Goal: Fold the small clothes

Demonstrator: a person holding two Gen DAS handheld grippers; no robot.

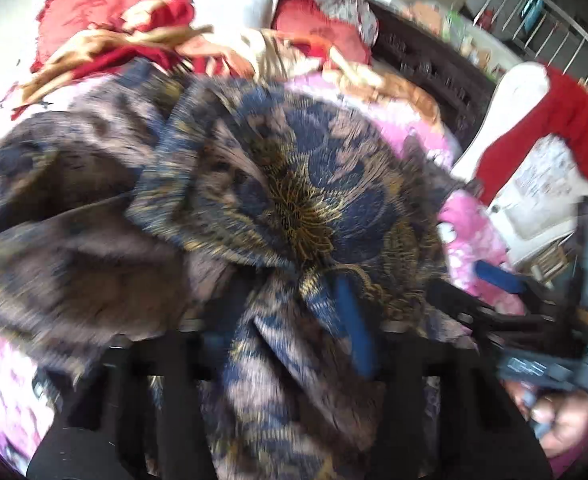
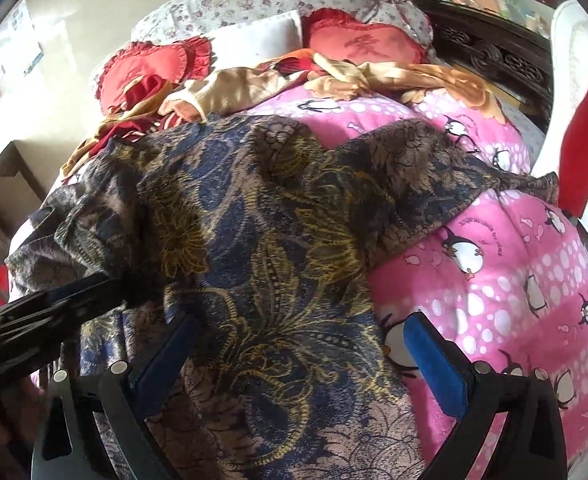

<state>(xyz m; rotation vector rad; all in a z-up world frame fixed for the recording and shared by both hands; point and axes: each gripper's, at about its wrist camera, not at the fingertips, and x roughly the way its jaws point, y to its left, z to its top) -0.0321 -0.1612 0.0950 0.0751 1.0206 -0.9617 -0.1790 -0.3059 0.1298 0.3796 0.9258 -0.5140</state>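
Bare pink quilt (image 2: 494, 280) lies right of the patterned garment (image 2: 262, 240); heaped cloths (image 2: 254, 80) crowd the far side.

Both wrist views look close along their fingers, facing the bed's headboard (image 2: 490, 52); they share the patterned garment (image 1: 294, 184) and pink quilt (image 2: 506, 264).

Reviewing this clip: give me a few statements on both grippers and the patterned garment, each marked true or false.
1. The left gripper is shut on the patterned garment. True.
2. The right gripper is clamped on the garment. False: its jaws stand wide open, with cloth lying between them.
3. The garment lies on a plain white sheet. False: it lies on a pink penguin quilt.
4. Red cushions lie at the far end of the bed. True.
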